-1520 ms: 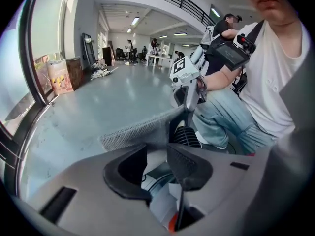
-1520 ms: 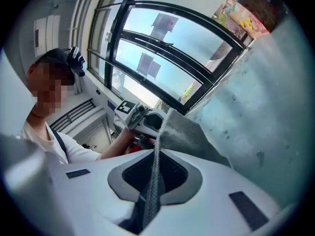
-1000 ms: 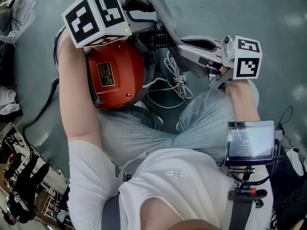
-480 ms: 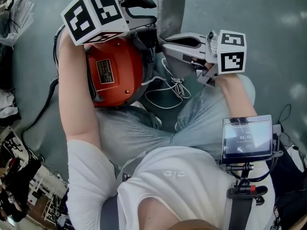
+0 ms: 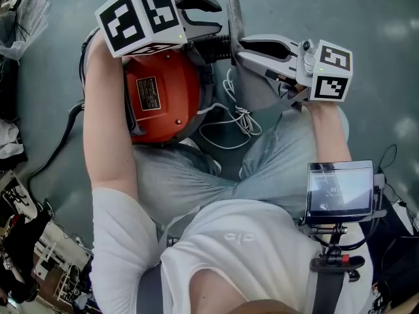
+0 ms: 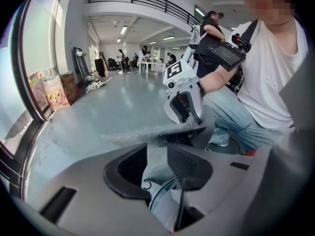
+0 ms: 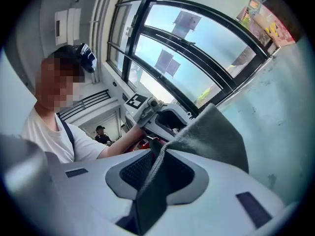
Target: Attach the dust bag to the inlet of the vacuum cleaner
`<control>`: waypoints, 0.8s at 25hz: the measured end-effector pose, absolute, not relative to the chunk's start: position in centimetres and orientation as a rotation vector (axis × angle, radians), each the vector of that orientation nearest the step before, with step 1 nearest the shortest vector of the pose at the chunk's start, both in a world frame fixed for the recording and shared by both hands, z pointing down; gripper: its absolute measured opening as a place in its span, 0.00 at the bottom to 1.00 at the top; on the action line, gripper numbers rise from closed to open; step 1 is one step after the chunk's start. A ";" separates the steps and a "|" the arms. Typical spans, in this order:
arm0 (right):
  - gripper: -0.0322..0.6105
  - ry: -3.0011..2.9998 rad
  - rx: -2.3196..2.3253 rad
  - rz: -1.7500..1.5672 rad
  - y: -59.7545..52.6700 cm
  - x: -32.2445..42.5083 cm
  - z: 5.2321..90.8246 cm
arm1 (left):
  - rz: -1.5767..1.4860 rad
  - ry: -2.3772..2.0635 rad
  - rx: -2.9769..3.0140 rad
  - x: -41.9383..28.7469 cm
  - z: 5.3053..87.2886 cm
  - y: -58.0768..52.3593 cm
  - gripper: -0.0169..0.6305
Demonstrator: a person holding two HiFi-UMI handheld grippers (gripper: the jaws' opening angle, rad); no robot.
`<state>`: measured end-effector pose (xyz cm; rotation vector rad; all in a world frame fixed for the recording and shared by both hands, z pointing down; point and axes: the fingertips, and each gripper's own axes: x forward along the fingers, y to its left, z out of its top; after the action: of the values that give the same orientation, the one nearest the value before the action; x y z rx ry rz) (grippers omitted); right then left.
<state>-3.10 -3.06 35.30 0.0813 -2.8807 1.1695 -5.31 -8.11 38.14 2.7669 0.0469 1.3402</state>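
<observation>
The red vacuum cleaner (image 5: 160, 100) lies between the person's knees. My left gripper (image 5: 213, 19) sits at the vacuum's top end by the black ribbed hose (image 5: 213, 46). In the left gripper view a pale grey inlet piece (image 6: 162, 200) fills the gap between the left gripper's (image 6: 156, 163) pads. The grey fabric dust bag (image 5: 232, 8) stands edge-on just beyond it. My right gripper (image 5: 241, 48) comes in from the right. A fold of the dust bag (image 7: 216, 136) runs between the pads of the right gripper (image 7: 157, 173), whose jaws are opening. The bag (image 6: 142, 131) hangs level in front of the left jaws.
A white cord (image 5: 229, 120) lies coiled on the floor by the vacuum. A black cable (image 5: 55, 149) trails off to the left. The person's legs (image 5: 196, 175) frame the work spot. A small screen (image 5: 340, 191) is strapped to the right forearm. Clutter (image 5: 26, 241) lies at lower left.
The right gripper has swung in toward the vacuum's top end and risen in the picture. The dust bag went from flat-on to edge-on. The left gripper has stayed put.
</observation>
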 end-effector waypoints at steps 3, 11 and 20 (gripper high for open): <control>0.16 -2.904 0.134 1.180 -4.1 -2.0 35.2 | 1.320 0.031 2.770 -5.2 38.1 -8.5 0.23; 0.16 -2.853 0.177 1.279 -6.1 -2.9 37.5 | 1.133 -0.077 2.919 -5.2 35.8 -10.5 0.23; 0.16 -2.891 0.072 1.177 -5.2 -4.9 37.5 | 1.540 0.179 2.908 -1.0 37.3 -13.3 0.09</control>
<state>-4.89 -5.25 37.53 0.0719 -2.8905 1.1767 -1.01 -13.27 37.30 2.9078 0.1791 1.5400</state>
